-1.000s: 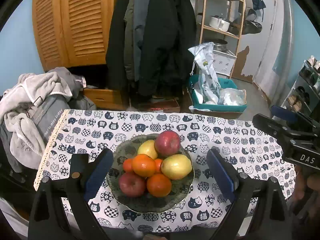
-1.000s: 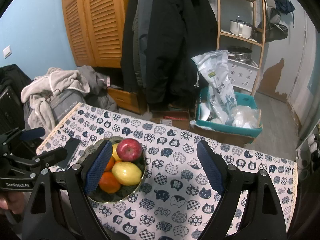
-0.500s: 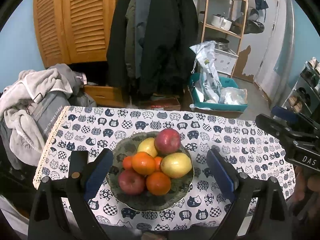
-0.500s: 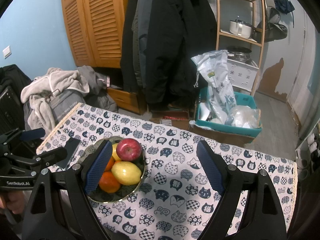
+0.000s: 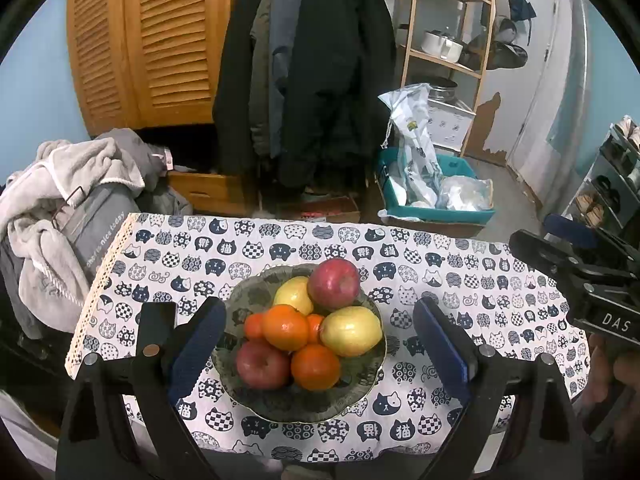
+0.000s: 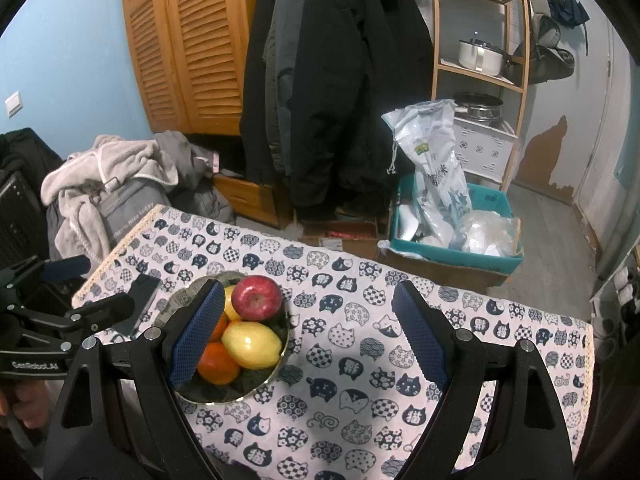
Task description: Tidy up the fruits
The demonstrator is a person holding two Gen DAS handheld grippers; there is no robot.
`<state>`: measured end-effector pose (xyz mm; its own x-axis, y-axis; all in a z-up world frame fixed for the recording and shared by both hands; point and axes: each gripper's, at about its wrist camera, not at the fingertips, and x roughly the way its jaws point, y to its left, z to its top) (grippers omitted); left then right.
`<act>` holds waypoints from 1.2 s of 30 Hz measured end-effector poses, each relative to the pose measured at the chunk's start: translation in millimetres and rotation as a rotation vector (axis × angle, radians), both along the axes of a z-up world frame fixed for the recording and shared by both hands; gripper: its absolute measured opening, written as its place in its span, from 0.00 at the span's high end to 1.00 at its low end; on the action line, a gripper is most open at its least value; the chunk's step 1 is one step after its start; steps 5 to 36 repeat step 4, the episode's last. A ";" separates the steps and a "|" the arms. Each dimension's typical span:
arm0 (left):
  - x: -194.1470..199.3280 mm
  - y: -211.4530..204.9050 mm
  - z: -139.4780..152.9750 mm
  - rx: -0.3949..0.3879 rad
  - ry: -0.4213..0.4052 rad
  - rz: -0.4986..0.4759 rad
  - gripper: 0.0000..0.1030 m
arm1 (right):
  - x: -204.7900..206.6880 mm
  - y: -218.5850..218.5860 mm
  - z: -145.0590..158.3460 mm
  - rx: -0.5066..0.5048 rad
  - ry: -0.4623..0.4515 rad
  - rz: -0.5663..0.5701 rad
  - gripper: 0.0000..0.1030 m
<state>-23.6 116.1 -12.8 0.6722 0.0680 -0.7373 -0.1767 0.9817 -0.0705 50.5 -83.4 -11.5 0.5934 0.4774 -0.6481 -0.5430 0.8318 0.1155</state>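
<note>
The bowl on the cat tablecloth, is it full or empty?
Full. The bowl is heaped with apples, oranges and yellow fruits, and one red apple sits on top of the pile.

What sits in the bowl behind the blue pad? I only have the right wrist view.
Observer: A second red apple lies at the near left of the bowl, hidden from you.
Operator: Any more oranges back there?
Observer: The left wrist view shows four oranges; the biggest orange sits in the middle of the pile.
Operator: Is the left gripper holding anything?
Observer: No. The left gripper is open, its pads frame the bowl in its own view, and it touches no fruit.
</note>
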 end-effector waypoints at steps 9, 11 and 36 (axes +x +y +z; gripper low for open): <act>0.5 -1.1 1.2 -0.002 0.001 -0.005 0.07 | -0.2 -0.8 0.3 0.000 0.000 0.001 0.17; 0.5 -1.1 1.2 -0.002 0.001 -0.005 0.07 | -0.2 -0.8 0.3 0.000 0.000 0.001 0.17; 0.5 -1.1 1.2 -0.002 0.001 -0.005 0.07 | -0.2 -0.8 0.3 0.000 0.000 0.001 0.17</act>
